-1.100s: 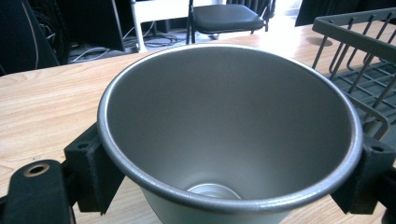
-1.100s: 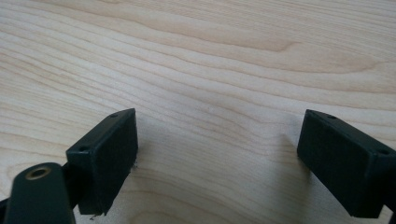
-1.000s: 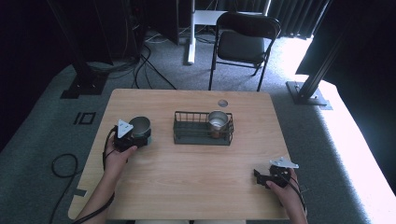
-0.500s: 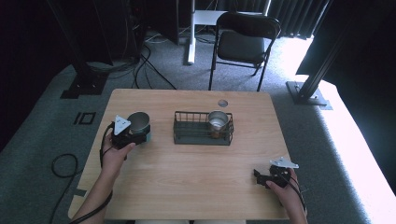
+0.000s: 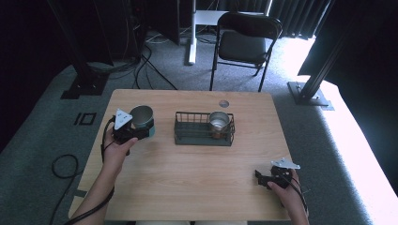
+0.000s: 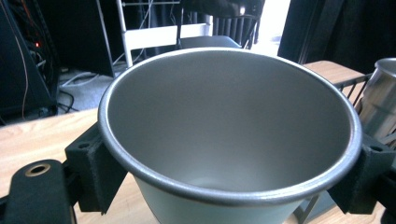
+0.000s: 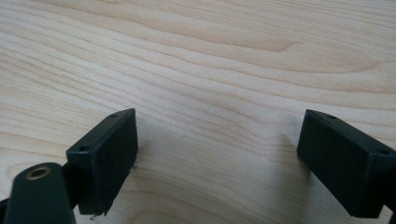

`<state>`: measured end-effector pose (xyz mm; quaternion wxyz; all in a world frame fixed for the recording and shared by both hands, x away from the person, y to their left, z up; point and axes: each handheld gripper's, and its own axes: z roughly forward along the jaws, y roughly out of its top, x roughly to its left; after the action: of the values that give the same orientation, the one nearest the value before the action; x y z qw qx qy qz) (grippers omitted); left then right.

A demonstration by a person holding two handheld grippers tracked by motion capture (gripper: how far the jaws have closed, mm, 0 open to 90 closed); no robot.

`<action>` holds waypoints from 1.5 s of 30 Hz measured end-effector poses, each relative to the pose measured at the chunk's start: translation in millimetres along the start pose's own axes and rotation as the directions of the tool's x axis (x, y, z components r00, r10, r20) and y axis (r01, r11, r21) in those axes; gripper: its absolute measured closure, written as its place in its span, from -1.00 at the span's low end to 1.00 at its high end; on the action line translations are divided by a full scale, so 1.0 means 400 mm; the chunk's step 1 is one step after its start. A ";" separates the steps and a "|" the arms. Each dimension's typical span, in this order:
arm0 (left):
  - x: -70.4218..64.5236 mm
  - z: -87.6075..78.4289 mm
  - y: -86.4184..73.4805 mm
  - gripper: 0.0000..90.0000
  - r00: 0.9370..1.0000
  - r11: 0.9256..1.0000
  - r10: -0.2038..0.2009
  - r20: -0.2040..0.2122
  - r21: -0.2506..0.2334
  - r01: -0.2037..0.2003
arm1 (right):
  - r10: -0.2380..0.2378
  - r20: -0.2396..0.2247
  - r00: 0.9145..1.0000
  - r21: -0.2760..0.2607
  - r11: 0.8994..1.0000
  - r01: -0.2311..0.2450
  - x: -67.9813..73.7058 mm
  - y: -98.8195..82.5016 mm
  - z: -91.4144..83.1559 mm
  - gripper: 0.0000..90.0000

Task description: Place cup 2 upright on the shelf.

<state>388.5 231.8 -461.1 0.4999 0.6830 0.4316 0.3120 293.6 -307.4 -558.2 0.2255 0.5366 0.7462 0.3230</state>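
A grey metal cup with a pale green lower wall is held up off the left part of the wooden table. My left gripper is shut on the cup, one black pad on each side of its wall just under the rim. A second shiny metal cup stands inside the black wire basket at mid table; its side shows at the right edge as the other cup in the left gripper view. My right gripper rests low at the table's front right, open, with bare wood between its jaws.
A small round grommet sits in the table near its far edge. Beyond the table stand a black folding chair, a white desk leg and cables on the grey carpet. A dark stand base lies at the right.
My left gripper has risen with the cup, which now hangs higher above the table. The right gripper has kept still.
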 end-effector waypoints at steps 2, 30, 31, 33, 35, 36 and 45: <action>-0.012 0.002 0.014 -0.68 1.000 1.000 0.015 0.002 -0.004 -0.015 | 0.000 0.000 1.000 0.000 1.000 0.000 0.000 0.000 0.000 -0.73; -0.119 0.058 0.148 -0.68 0.993 0.998 0.048 0.104 -0.048 -0.043 | 0.000 0.000 1.000 0.000 1.000 0.000 0.000 0.000 0.000 -0.73; -0.125 0.061 0.153 -0.68 0.993 0.998 0.048 0.107 -0.048 -0.043 | 0.000 0.000 1.000 0.000 1.000 0.000 0.000 0.000 0.000 -0.73; -0.136 0.066 0.165 -0.68 0.992 0.997 0.055 0.112 -0.053 -0.050 | 0.000 0.000 1.000 0.000 1.000 0.000 0.000 0.000 0.000 -0.73; -0.147 0.072 0.175 -0.68 0.991 0.997 0.054 0.121 -0.061 -0.047 | 0.000 0.000 1.000 0.000 1.000 0.000 0.000 0.000 0.000 -0.73; -0.152 0.074 0.180 -0.68 0.990 0.997 0.057 0.126 -0.060 -0.050 | 0.000 0.000 1.000 0.000 1.000 0.000 0.000 0.000 0.000 -0.73; -0.203 0.104 0.206 -0.68 0.985 0.996 0.073 0.158 -0.060 -0.064 | 0.000 0.000 1.000 0.000 1.000 0.000 0.000 0.000 0.000 -0.73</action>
<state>411.7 130.9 -394.9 0.5405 0.7062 0.3577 0.2849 293.6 -307.3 -558.2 0.2257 0.5366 0.7461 0.3231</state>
